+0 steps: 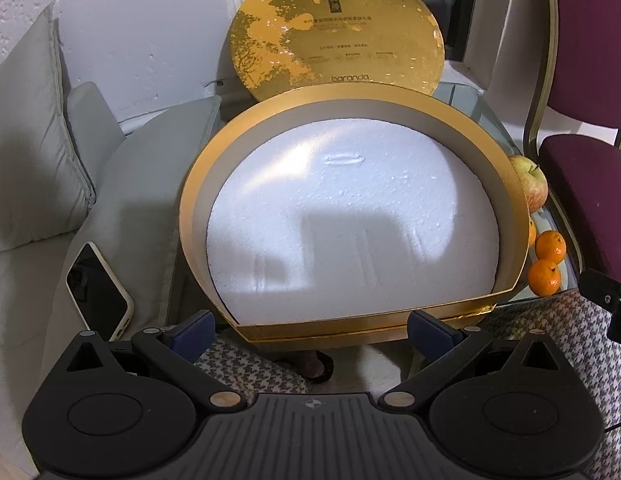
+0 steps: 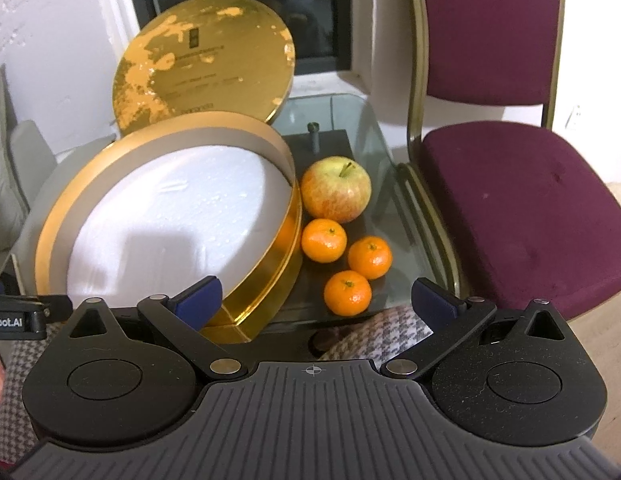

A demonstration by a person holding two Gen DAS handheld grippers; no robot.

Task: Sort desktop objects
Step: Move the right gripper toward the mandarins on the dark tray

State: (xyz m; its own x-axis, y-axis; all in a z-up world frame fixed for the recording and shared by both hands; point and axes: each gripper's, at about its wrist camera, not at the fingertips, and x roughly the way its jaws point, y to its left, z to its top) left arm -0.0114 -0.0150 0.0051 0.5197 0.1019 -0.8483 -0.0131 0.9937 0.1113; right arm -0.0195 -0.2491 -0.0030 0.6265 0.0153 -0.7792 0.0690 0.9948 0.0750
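Both wrist views near, sharing gold box (image 1: 214,184).

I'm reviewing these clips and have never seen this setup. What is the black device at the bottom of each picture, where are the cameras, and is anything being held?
Each picture comes from a camera on a hand-held gripper, looking forward along its two blue-tipped fingers. The left gripper faces an open gold box lined with white foam, its lid propped behind. The right gripper faces an apple and three tangerines on a glass table. Both grippers are open and hold nothing.
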